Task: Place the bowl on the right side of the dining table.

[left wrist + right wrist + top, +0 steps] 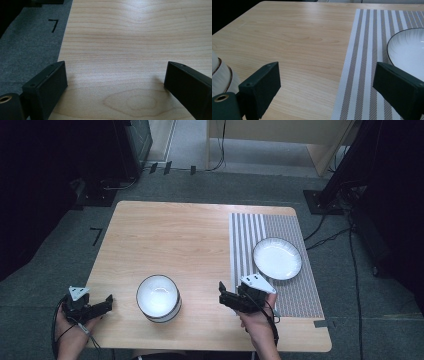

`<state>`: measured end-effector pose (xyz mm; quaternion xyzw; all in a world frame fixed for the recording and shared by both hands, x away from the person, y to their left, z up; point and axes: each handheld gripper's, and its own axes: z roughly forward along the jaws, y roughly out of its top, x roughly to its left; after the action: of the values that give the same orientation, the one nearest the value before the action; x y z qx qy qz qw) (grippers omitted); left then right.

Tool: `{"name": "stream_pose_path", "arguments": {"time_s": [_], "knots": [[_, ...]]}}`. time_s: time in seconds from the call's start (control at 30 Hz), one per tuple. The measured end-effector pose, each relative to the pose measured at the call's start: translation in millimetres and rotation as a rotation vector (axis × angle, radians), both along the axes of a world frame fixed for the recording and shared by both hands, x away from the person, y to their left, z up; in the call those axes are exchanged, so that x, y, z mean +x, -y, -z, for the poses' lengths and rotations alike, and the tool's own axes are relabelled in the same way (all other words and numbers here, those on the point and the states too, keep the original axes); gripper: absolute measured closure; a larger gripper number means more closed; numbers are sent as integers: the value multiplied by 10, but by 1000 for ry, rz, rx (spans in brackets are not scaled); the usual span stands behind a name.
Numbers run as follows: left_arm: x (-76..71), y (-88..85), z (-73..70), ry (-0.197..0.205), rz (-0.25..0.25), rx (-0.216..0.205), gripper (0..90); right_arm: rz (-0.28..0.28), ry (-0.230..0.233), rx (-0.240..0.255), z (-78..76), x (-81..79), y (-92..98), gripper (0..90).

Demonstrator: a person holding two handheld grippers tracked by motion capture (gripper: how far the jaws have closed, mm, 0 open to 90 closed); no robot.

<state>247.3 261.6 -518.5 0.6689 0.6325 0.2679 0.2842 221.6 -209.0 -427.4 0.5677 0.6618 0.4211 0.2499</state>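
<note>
Overhead looks down; gripper cameras skim the table.

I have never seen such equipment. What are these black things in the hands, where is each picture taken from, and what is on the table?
A person holds a two-jaw grasping tool in each hand: the left tool and the right tool. One picture comes from a camera above the table. The other two come from small cameras riding on each tool, looking along its black jaws. On the table stand a white bowl, between the tools, and a white plate on a striped placemat. Both tools are open and hold nothing.
</note>
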Motion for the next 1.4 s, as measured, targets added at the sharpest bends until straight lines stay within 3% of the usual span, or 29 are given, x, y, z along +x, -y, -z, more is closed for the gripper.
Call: {"name": "stream_pose_path", "arguments": {"time_s": [0.93,1.4], "knots": [[0,0,0,0,0,0,42,-55,10,12,-42,8,-301,75],[0,-1,0,0,0,0,42,-102,11,21,-52,9,-547,75]]}}
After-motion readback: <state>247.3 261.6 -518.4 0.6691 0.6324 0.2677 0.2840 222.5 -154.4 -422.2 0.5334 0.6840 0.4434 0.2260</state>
